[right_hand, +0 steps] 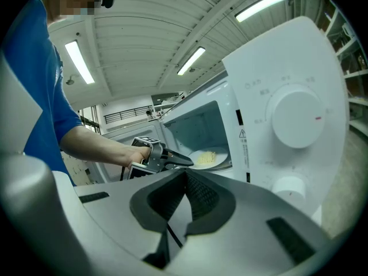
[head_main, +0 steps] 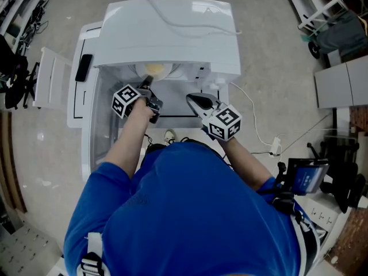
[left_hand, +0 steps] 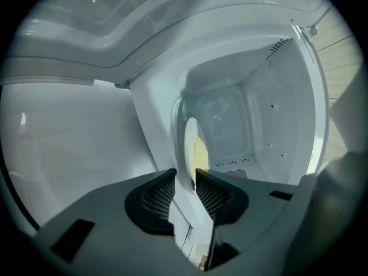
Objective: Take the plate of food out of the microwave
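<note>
From the head view, my white microwave (head_main: 172, 27) has its door (head_main: 95, 125) swung open at the left. 1 plate (head_main: 164, 71) of yellow food (head_main: 154, 68) sits inside, with my left gripper (head_main: 147, 84) reaching in to it and my right gripper (head_main: 198, 100) outside the opening. In the left gripper view my jaws stand apart with the plate's rim between them; I cannot see them pinching it. In the right gripper view my jaws are together and empty. Beside the microwave's 2 dials (right_hand: 296, 118) is a warning-triangle label (right_hand: 242, 134), and the print there is too small to read.
</note>
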The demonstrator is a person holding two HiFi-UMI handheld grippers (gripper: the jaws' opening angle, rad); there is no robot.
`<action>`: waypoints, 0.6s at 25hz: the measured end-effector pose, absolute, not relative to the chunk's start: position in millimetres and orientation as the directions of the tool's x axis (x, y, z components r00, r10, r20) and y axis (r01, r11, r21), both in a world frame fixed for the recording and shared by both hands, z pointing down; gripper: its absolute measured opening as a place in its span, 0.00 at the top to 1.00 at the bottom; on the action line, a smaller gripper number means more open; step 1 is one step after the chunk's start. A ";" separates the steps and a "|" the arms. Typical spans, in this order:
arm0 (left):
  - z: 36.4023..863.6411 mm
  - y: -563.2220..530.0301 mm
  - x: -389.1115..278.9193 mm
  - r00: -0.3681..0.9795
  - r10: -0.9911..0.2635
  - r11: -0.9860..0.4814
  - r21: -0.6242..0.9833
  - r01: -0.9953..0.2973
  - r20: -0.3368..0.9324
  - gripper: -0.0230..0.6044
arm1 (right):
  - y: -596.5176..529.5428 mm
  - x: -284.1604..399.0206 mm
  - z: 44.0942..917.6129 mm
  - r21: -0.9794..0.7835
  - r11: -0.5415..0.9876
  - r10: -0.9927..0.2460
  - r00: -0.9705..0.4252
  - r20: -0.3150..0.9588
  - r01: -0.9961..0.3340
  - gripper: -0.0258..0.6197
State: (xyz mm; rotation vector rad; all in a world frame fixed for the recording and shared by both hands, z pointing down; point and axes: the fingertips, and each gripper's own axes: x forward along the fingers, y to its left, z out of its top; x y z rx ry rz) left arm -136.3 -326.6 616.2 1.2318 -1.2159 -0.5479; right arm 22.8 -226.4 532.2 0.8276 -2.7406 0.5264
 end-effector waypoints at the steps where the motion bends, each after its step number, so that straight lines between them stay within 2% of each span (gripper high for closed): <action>1: 616.8 -326.8 -136.4 0.330 -0.856 0.319 0.908 -0.270 0.399 0.78 | -226.7 23.2 532.3 -0.271 0.776 -0.487 -0.813 0.318 -0.570 0.96; 8: 617.0 -325.8 -136.6 0.332 -0.858 0.323 0.914 -0.246 0.393 0.79 | -226.4 23.0 533.2 -0.274 0.776 -0.483 -0.814 0.321 -0.568 0.96; 10: 614.7 -325.0 -137.2 0.332 -0.863 0.312 0.919 -0.240 0.380 0.81 | -225.3 21.6 533.6 -0.275 0.778 -0.480 -0.817 0.320 -0.565 0.96; 12: 611.4 -325.7 -138.6 0.328 -0.871 0.299 0.925 -0.235 0.365 0.89 | -224.7 20.4 533.2 -0.275 0.780 -0.477 -0.819 0.320 -0.562 0.96; 15: 609.9 -326.1 -140.1 0.326 -0.879 0.287 0.933 -0.218 0.347 0.89 | -223.6 19.9 533.0 -0.275 0.781 -0.476 -0.820 0.318 -0.560 0.96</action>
